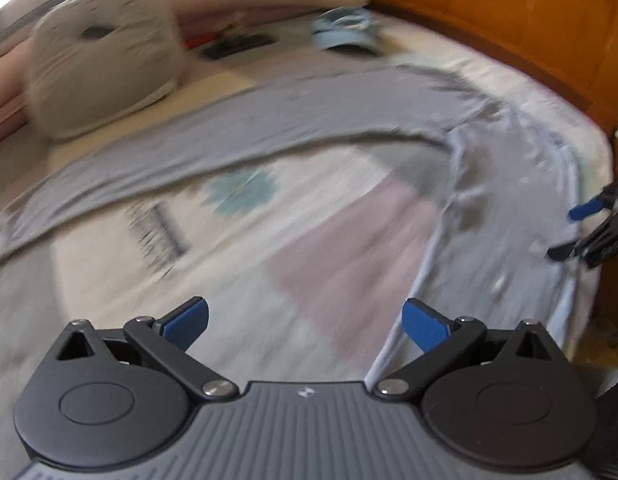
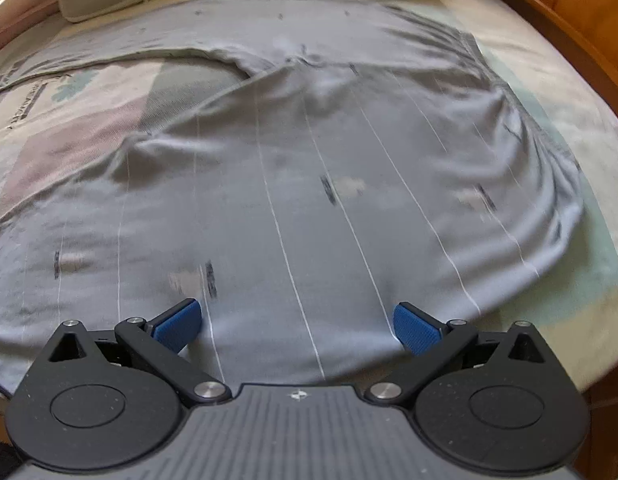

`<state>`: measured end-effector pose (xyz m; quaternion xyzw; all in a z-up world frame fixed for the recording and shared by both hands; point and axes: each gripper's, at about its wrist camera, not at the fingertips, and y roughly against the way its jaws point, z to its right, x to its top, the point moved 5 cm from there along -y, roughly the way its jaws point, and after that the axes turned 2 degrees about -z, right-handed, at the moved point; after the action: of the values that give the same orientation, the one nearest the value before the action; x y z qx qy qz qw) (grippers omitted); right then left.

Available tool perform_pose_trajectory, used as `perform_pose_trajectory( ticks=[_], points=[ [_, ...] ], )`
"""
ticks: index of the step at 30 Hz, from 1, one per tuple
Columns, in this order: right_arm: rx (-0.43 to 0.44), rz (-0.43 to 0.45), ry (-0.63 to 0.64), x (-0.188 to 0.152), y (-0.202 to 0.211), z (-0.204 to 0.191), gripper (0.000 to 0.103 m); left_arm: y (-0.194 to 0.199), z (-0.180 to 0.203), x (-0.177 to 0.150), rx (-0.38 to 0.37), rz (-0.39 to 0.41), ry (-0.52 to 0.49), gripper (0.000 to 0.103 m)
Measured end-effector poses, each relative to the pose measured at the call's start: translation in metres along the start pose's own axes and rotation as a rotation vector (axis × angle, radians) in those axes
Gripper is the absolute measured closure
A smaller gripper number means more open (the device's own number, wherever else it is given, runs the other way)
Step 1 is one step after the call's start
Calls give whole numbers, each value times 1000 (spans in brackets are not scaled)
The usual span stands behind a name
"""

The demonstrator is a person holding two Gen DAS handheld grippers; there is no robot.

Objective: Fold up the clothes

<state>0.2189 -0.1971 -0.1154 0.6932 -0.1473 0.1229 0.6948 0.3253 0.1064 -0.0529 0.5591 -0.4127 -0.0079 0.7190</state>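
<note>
Spread wide and empty, the right gripper (image 2: 297, 326) is held low over the near hem of the grey garment (image 2: 309, 168), presumably so an edge can be picked. Equally parted, the left gripper (image 1: 305, 328) is held over the bedsheet (image 1: 237, 264), the garment's long sleeve lying farther off and to its right.

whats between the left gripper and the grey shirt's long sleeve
Only bare patterned bedsheet lies between the open left gripper and the sleeve, seen in the left wrist view.
</note>
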Motion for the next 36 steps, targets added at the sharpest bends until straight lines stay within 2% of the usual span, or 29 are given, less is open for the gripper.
perform_pose_trajectory(
  ticks=[3,6,9,14,18,21,26,30,36],
  points=[
    [-1,-40,-5,-2,0,2,0,-12,16,16,-61,30,-35,1],
    [0,-56,4,1,-5,0,0,-27,30,25,-107,24,-29,1],
    [3,-71,2,6,-4,1,0,-36,44,31,-126,27,-49,1],
    [82,-12,11,31,5,15,0,-38,56,44,-86,42,-30,1],
    [169,69,32,73,10,35,0,-37,57,52,-40,61,36,1],
    [240,116,27,114,9,60,0,-44,58,56,-9,45,114,1],
    [360,173,-38,177,1,125,0,-61,78,78,43,60,142,1],
    [467,169,-80,214,-14,183,0,-84,102,107,32,106,158,1],
    [543,173,-38,253,-53,250,0,-131,140,147,10,102,155,1]
  ],
)
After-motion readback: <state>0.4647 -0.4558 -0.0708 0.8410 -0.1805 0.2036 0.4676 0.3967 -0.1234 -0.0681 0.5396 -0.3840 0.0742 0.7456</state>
